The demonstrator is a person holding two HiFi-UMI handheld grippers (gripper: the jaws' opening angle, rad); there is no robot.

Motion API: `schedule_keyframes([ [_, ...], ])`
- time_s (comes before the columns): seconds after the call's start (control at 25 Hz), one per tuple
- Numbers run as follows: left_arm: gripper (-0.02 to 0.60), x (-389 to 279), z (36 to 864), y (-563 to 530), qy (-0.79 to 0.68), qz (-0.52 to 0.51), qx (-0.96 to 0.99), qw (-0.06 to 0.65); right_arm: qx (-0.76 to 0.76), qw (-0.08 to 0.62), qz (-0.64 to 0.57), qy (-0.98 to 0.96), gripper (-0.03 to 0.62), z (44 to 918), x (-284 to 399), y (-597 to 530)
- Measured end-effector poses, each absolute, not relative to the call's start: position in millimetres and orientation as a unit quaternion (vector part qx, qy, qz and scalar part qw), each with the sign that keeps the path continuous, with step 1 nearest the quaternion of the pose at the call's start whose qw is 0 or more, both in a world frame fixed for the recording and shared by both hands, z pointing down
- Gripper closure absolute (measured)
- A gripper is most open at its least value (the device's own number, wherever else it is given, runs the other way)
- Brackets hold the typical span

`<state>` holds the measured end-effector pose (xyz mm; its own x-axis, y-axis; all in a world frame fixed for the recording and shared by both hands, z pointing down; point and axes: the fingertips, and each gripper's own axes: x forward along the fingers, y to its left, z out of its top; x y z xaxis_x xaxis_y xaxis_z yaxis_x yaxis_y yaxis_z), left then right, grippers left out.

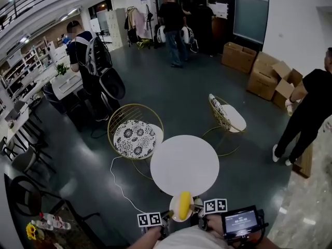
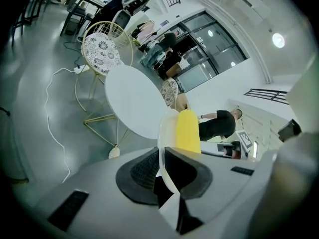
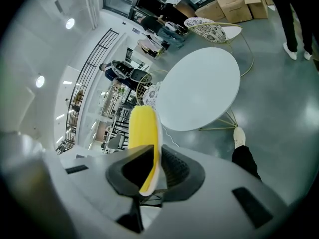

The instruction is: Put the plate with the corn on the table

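A small pale plate [image 1: 177,212] carrying a yellow corn cob [image 1: 184,204] hangs in the air just short of the near edge of the round white table [image 1: 184,165]. My left gripper [image 1: 168,215] is shut on the plate's left rim and my right gripper [image 1: 196,208] is shut on its right rim. In the left gripper view the plate [image 2: 167,133] stands edge-on between the jaws of the gripper [image 2: 162,169], with the corn [image 2: 188,131] behind it and the table [image 2: 129,101] beyond. In the right gripper view the gripper [image 3: 152,171] pinches the plate rim [image 3: 156,148] beside the corn [image 3: 143,128], the table [image 3: 199,91] ahead.
Two gold wire chairs flank the table, one at the left [image 1: 136,134] and one at the far right [image 1: 225,115]. A white cable [image 1: 116,178] trails on the floor. People stand at the left [image 1: 85,56], back [image 1: 172,25] and right [image 1: 311,113]. Cardboard boxes [image 1: 259,69] sit far right.
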<state>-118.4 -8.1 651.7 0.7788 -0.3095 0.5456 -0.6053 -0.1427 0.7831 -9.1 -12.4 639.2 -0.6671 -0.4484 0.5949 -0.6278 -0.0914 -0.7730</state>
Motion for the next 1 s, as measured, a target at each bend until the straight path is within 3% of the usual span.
schedule_keyframes([
  [1.0,0.545,-20.8,664.9,-120.9,-0.279,0.156,0.756,0.571,0.411,0.054,0.635,-0.652,0.537,658.8,88.4,-117.3],
])
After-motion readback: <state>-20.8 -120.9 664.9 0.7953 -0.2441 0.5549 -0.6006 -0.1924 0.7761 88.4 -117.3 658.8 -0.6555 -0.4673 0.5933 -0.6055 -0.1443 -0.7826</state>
